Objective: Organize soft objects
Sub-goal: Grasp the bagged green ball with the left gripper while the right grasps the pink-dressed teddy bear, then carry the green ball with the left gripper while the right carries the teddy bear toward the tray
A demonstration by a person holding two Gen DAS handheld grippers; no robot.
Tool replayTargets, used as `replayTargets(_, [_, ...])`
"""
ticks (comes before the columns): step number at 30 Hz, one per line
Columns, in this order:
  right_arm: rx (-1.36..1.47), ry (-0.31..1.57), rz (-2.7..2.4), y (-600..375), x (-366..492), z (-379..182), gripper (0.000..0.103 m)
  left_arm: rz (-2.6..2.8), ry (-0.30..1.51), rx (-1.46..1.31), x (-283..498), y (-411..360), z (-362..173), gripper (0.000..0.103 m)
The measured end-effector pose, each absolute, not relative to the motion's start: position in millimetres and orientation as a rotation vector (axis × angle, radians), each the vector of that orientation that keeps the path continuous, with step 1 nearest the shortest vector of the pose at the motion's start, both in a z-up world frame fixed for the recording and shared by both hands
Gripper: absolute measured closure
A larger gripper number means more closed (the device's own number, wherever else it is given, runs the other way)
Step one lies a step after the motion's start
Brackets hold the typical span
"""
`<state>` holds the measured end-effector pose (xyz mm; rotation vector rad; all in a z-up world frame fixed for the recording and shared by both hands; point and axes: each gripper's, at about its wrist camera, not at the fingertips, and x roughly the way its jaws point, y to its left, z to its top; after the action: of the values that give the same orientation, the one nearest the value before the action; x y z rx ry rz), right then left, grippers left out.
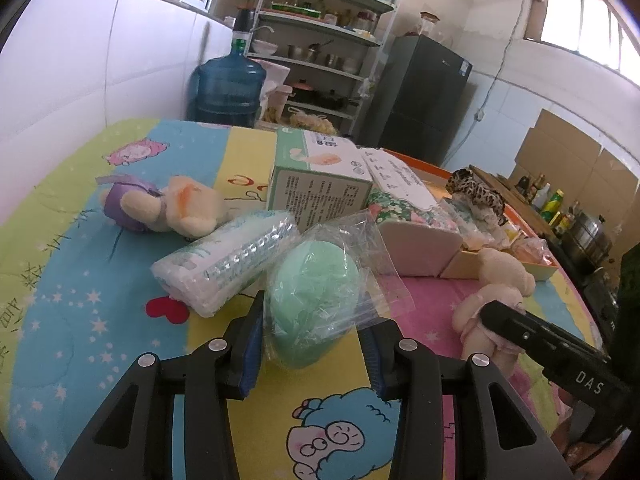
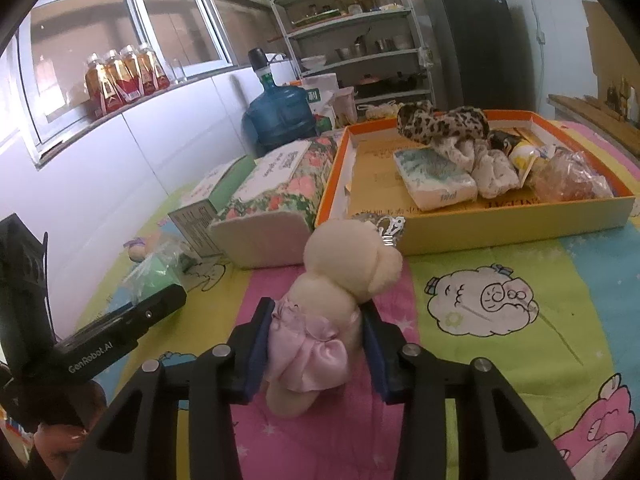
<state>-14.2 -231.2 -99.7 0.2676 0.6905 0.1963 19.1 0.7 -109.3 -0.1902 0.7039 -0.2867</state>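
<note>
over on the far left of the cartoon-print cloth (image 1: 72, 240) lies a cream plush with a purple cap (image 1: 160, 208), on its side and well apart from both claws. next along, a wrapped pack of tissues (image 1: 224, 264) sits tilted, touching the bagged green piece beside it. behind them stands a green-and-white box (image 1: 320, 180), with a floral tissue pack (image 1: 404, 208) leaning against its right side.

now the left gripper (image 1: 314, 344): its blue pads are pressed on either side of a mint green soft object in a clear plastic bag (image 1: 312, 292), jaws at a middling width and gripping it, the bag crinkling out above the fingers.

moving right, the right gripper (image 2: 316, 344) has its pads squeezed onto a cream teddy in a pink satin dress (image 2: 320, 320), narrow grip around the dress and body, head pointing away towards the tray. the teddy lies on the pink stripe of the cloth.

just beyond its head is the orange-rimmed cardboard tray (image 2: 500, 228), and inside it a tissue pack (image 2: 434, 180), a leopard-print plush (image 2: 440, 124), a pale patterned cloth bundle (image 2: 488, 168) and a clear bag of something orange (image 2: 572, 180) at the right end.
</note>
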Motion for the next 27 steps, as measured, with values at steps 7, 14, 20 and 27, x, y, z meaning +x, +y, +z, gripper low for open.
replayTargets(7, [0.277,0.664,0.203,-238.9,-18.8,-91.4,0.061,-0.303,0.675,-0.169,13.1,-7.4,-95.4,0.060])
replayTargets(14, [0.284,0.641,0.207,-249.1,-23.8,-85.6,0.061,-0.318,0.652,-0.153,8.8,-20.3,-82.9,0.060])
replayTargets(20, [0.282,0.612,0.210,-258.9,-26.4,-76.0,0.061,-0.335,0.632,-0.137,7.9,-34.9,-70.5,0.060])
replayTargets(27, [0.296,0.588,0.204,-276.8,-28.9,-68.3,0.061,-0.373,0.602,-0.117,8.9,-60.5,-52.7,0.060])
